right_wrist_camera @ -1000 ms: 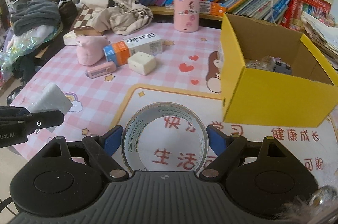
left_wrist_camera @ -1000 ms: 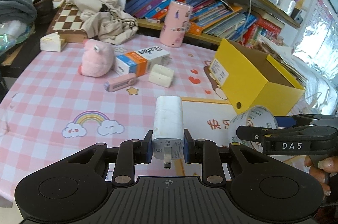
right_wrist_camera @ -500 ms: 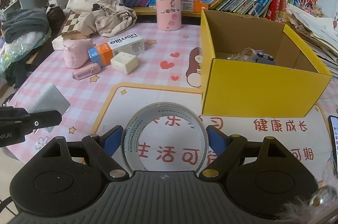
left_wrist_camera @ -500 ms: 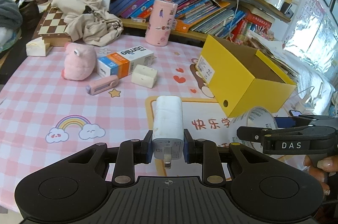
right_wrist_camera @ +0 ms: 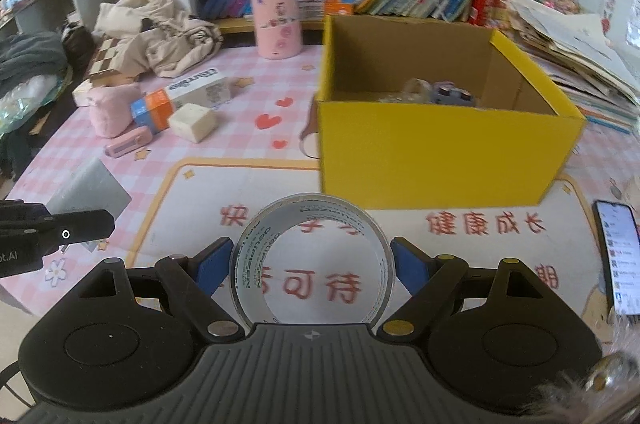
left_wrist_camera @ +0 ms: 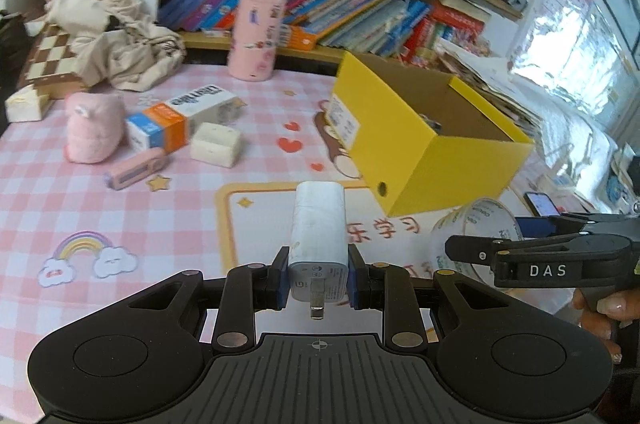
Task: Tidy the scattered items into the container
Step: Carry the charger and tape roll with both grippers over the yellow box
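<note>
Left wrist view: left gripper [left_wrist_camera: 316, 282] pinching a white charger plug [left_wrist_camera: 318, 234] tight, prongs facing the camera, held over the pink checkered table [left_wrist_camera: 60, 192] with the yellow box [left_wrist_camera: 424, 148] up ahead to the right. Right wrist view: right gripper [right_wrist_camera: 312, 266] clamped wide around a clear tape roll [right_wrist_camera: 312, 264], yellow box [right_wrist_camera: 444, 152] dead ahead, open-topped, some small bits already inside; pink plush [right_wrist_camera: 110, 112], orange-and-white carton [right_wrist_camera: 180, 98] and white block [right_wrist_camera: 193, 122] scattered off to the left.
</note>
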`<state>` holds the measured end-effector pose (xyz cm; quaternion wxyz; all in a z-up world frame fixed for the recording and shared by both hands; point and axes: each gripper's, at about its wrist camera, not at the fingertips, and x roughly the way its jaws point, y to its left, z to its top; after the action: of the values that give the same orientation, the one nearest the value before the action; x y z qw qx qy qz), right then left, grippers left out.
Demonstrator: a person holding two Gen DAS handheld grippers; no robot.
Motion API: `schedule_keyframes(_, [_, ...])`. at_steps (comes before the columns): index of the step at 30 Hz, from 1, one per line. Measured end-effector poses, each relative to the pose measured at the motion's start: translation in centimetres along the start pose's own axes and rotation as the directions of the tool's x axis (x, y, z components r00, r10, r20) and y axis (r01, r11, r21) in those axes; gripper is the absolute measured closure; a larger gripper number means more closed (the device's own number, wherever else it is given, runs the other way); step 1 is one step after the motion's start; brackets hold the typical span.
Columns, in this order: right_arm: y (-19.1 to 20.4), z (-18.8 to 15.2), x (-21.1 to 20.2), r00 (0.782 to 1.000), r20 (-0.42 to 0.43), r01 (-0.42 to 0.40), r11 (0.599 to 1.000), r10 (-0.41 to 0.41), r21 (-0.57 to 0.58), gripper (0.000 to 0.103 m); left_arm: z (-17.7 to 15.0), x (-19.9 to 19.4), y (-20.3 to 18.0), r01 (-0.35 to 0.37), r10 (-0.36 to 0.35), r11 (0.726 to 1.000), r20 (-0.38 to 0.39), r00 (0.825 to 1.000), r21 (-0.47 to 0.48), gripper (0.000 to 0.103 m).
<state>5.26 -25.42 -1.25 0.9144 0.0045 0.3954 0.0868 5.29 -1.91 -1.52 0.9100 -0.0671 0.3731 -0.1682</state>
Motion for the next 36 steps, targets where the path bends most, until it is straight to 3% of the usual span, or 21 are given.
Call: schedule_keyframes(36, [-12.1, -1.4, -0.9, 0.994, -0.048, 0.102, 0.989, -0.097, 0.108, 0.019, 1.5, 8.1, -11.1, 0.148, -0.134, 0.983, -0.123, 0.983, 0.111, 0.078])
